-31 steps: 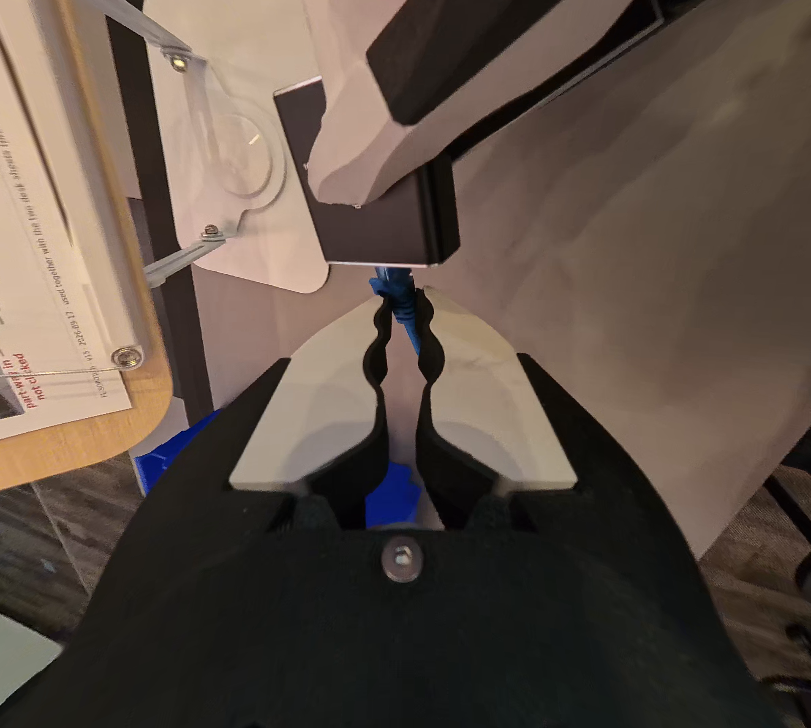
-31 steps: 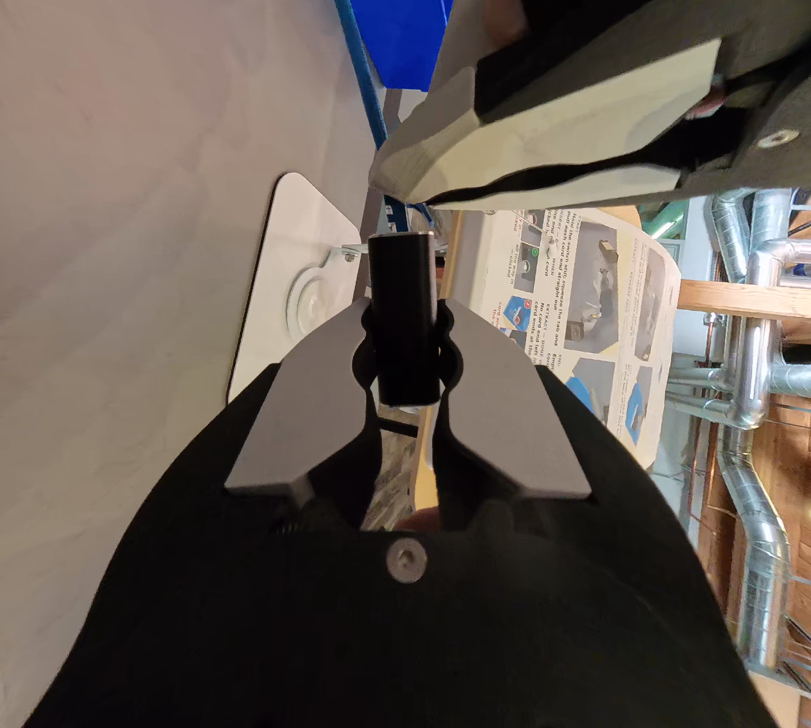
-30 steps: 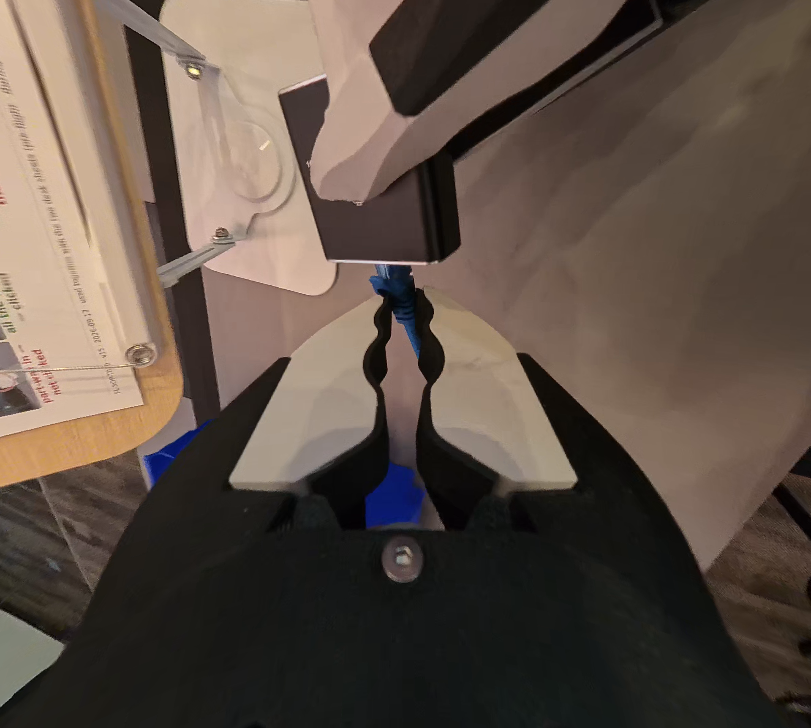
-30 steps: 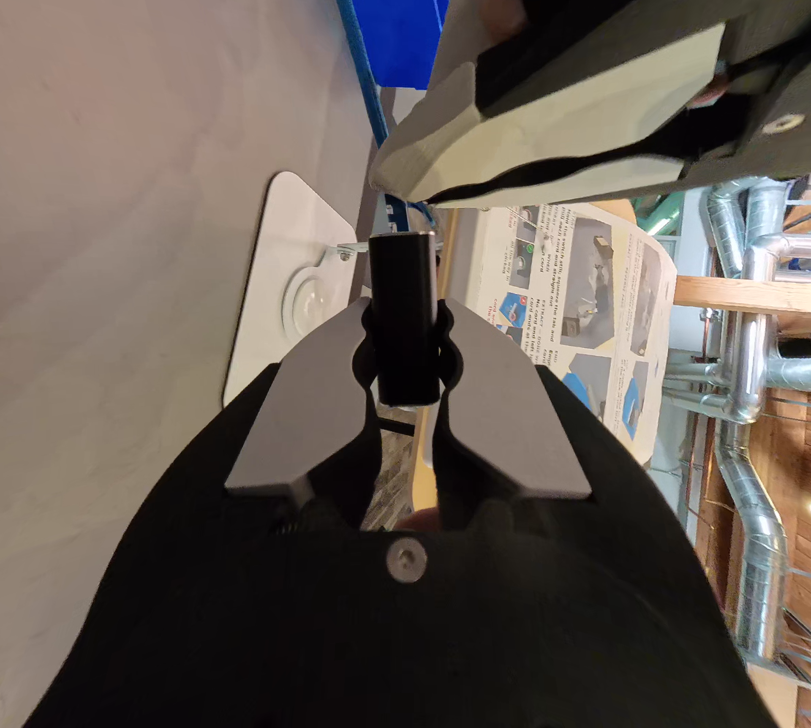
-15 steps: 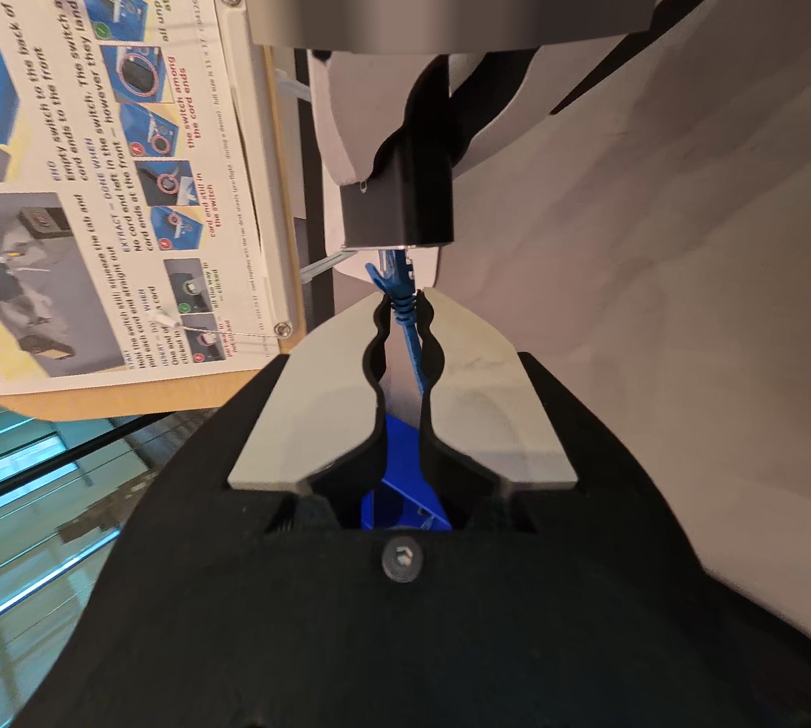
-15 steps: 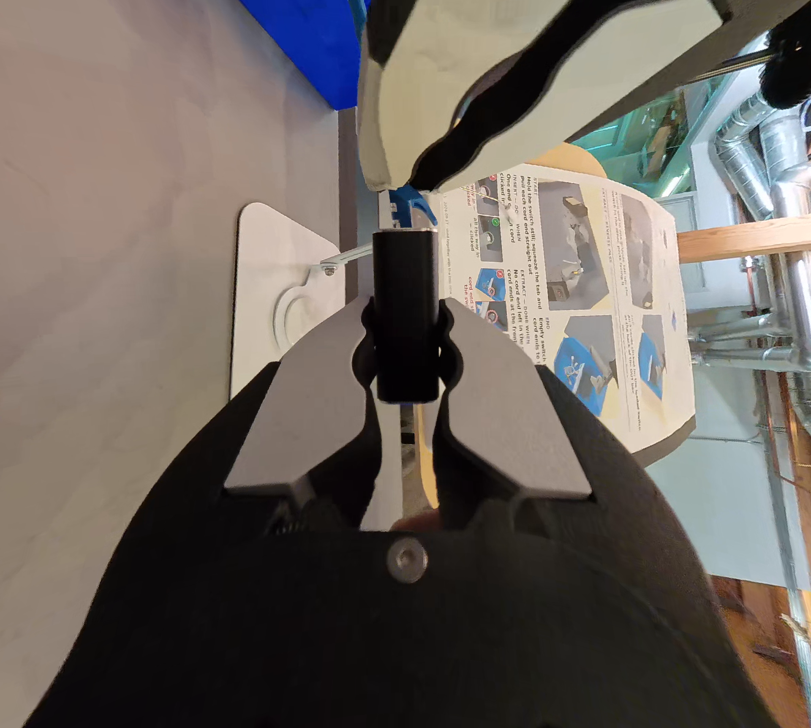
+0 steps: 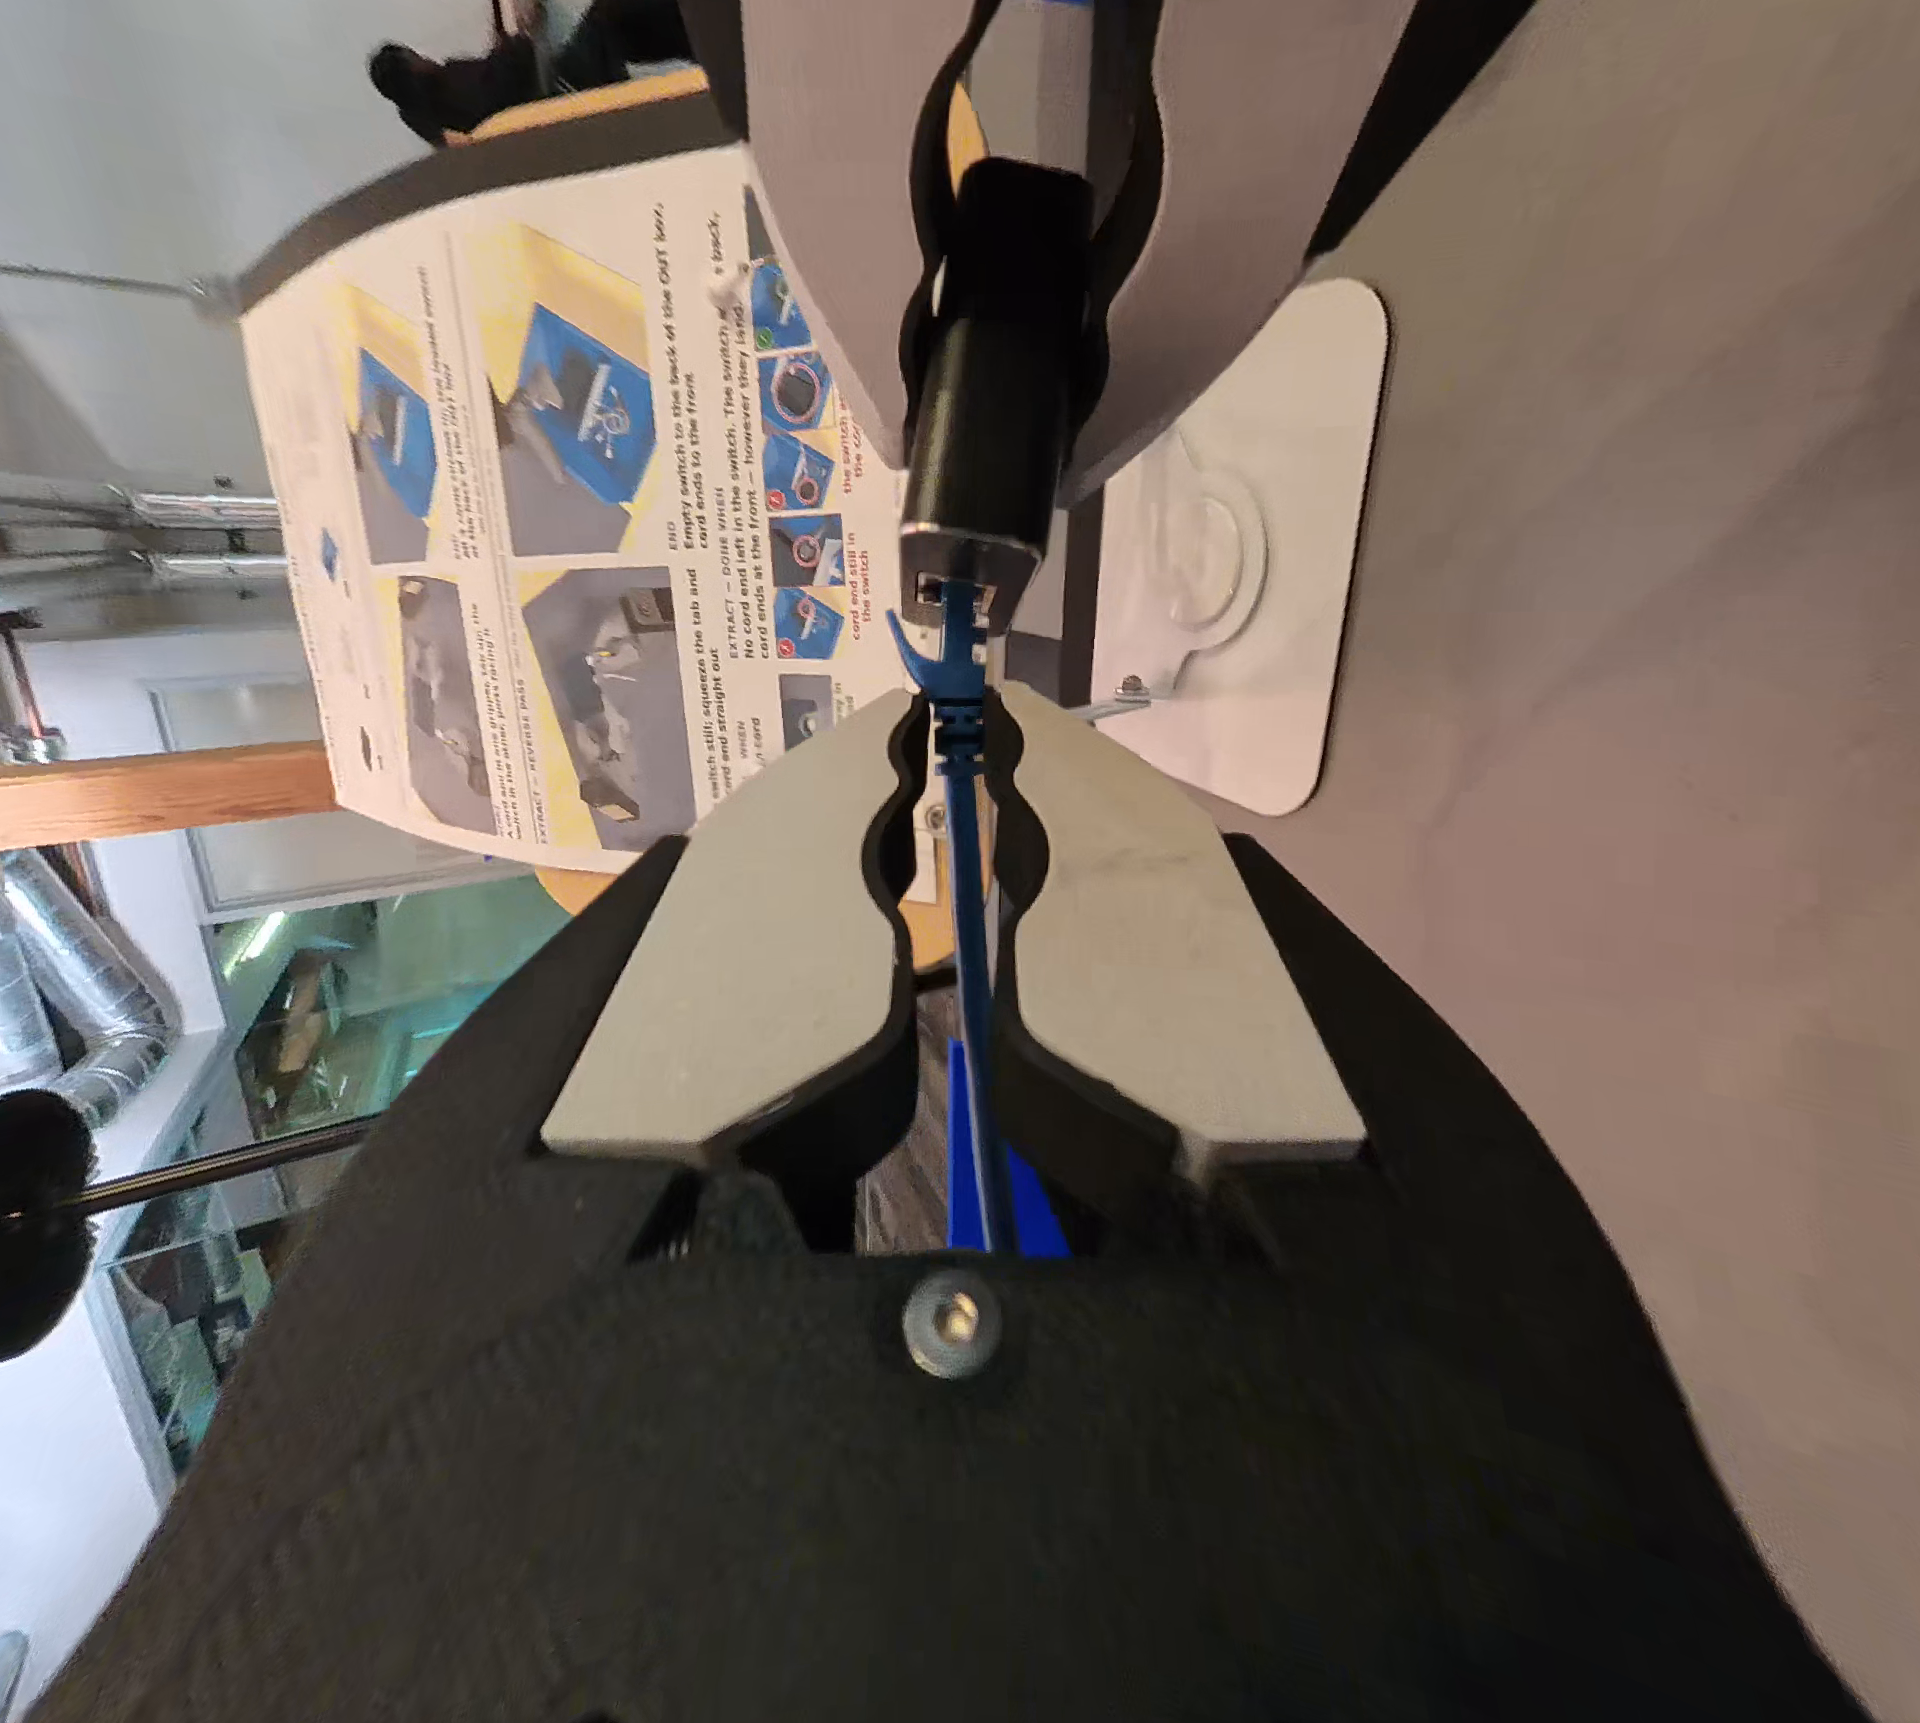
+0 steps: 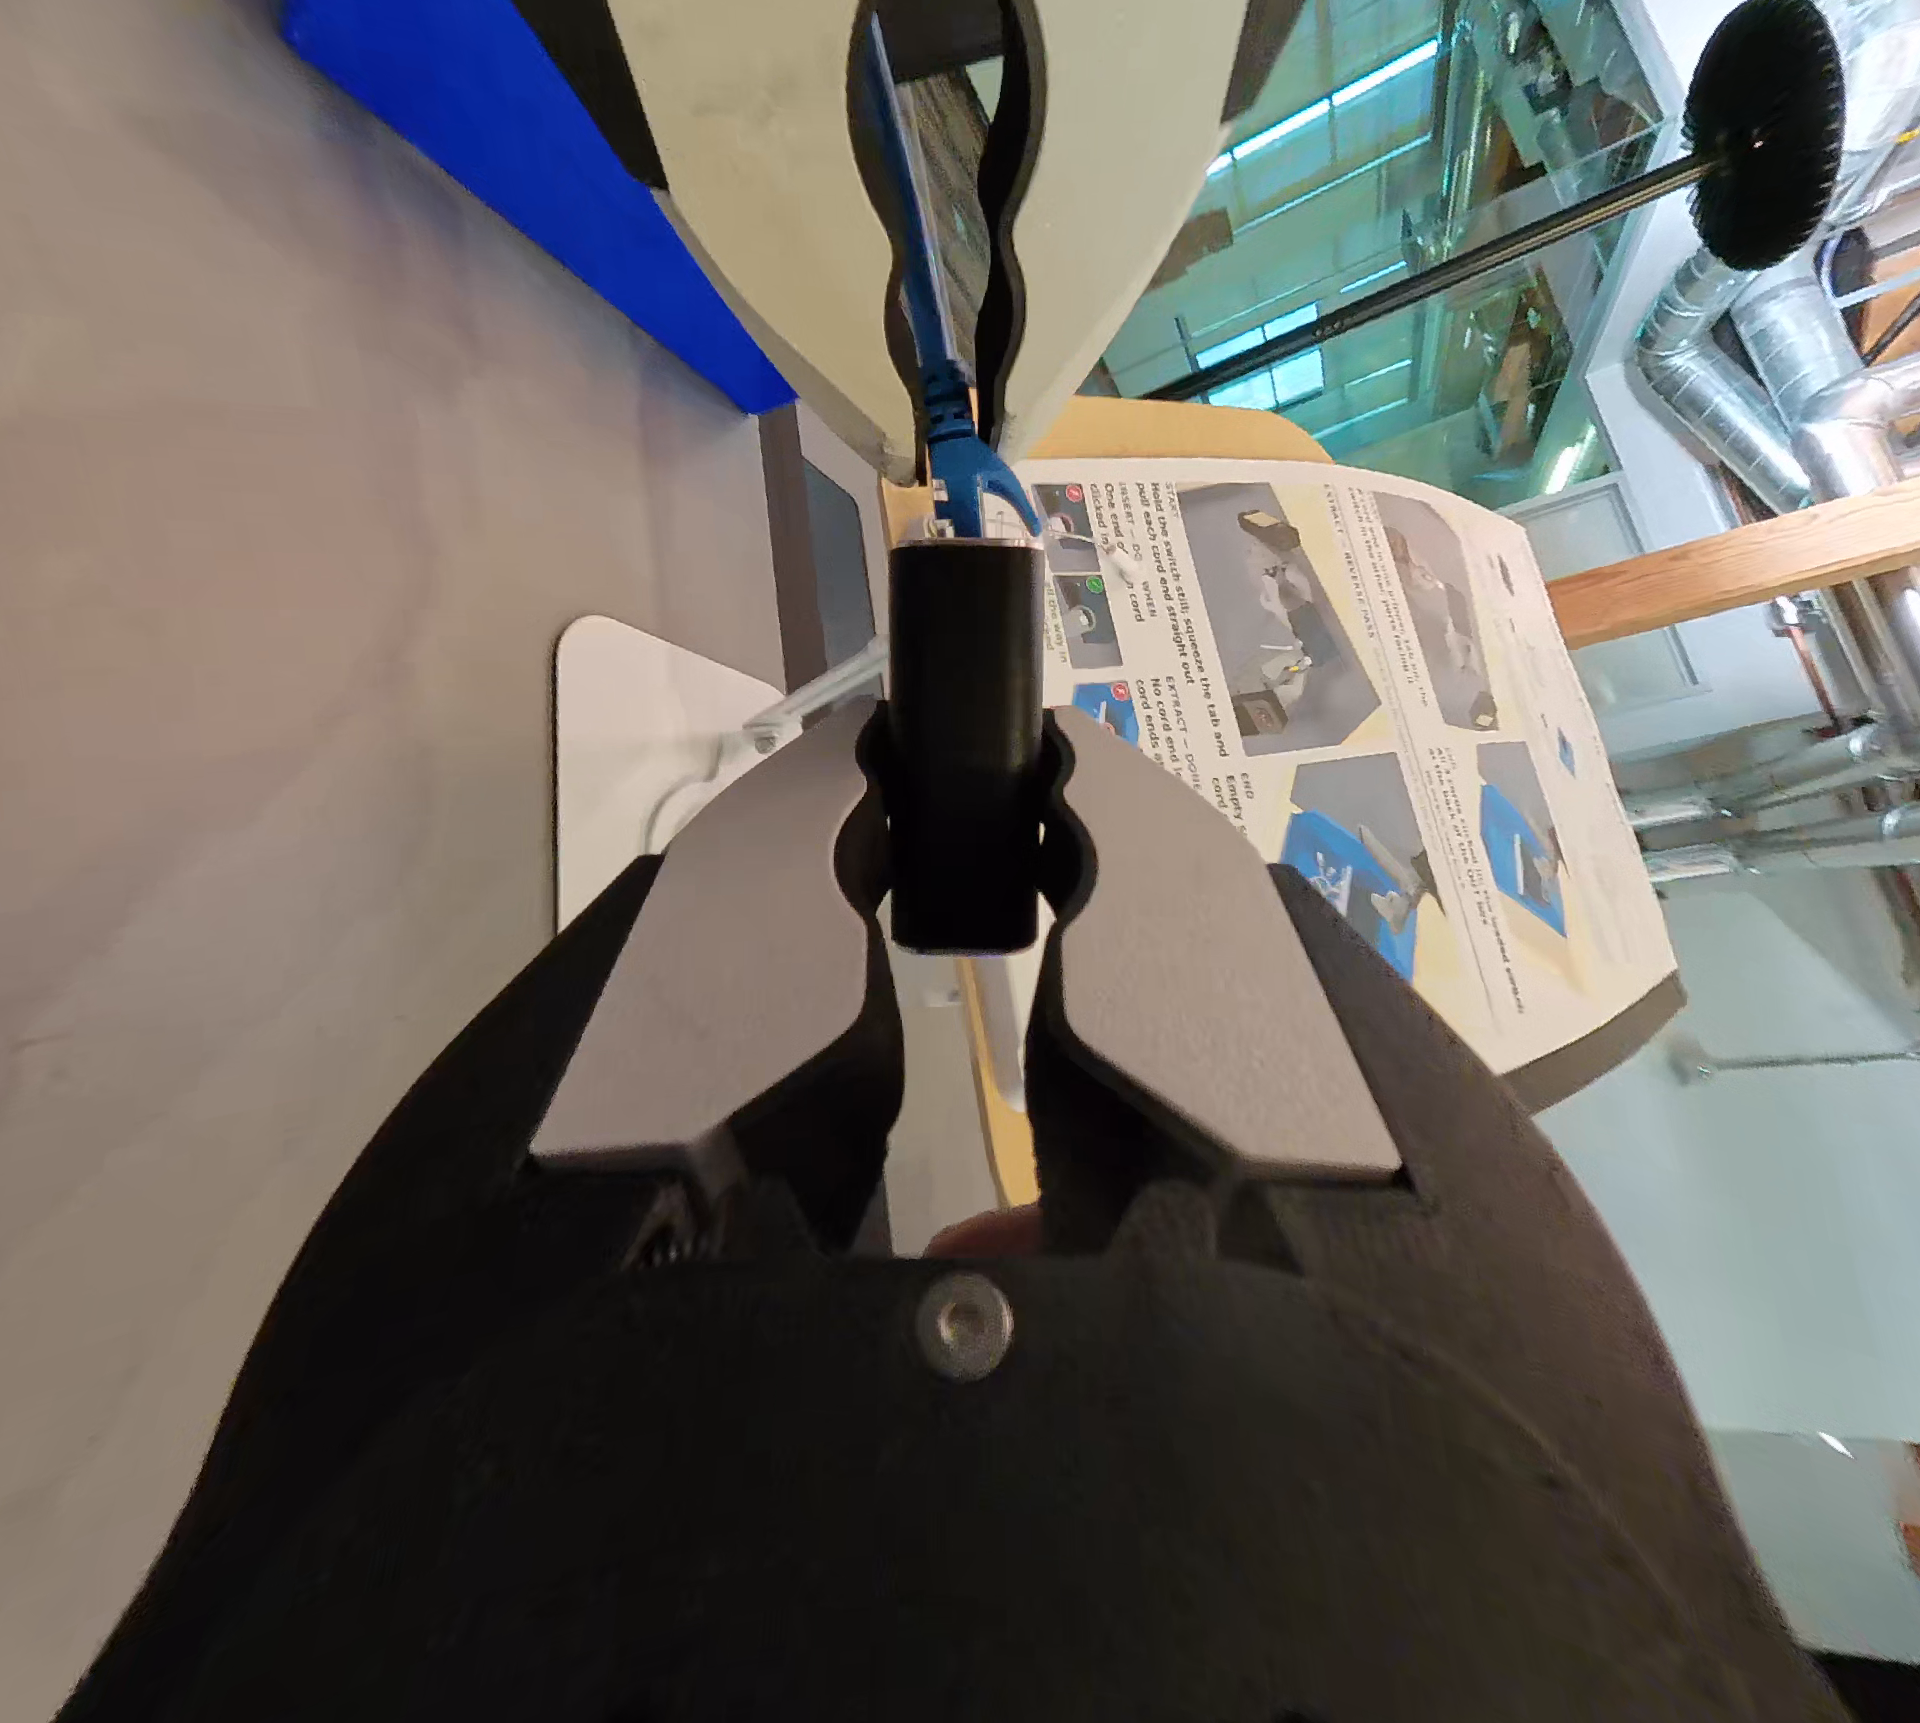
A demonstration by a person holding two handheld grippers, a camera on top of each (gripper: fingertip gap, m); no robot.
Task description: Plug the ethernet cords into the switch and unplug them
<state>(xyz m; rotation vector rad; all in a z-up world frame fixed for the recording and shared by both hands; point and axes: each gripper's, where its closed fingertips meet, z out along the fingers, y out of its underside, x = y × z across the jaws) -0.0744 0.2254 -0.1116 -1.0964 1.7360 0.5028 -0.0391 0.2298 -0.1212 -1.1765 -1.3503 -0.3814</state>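
Left gripper (image 7: 954, 717) clamps the blue ethernet cord (image 7: 971, 894) at frame centre, plug now entering the right gripper (image 8: 961, 774)'s clenched slim black metal switch (image 8: 964, 738), both rotated since earlier.

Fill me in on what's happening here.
A person works two handheld claws. The right claw clamps a small black switch. The left claw pinches a blue ethernet cord just behind its plug, which sits at the switch's port, its latch tab sticking out. Both are held above the grey table.
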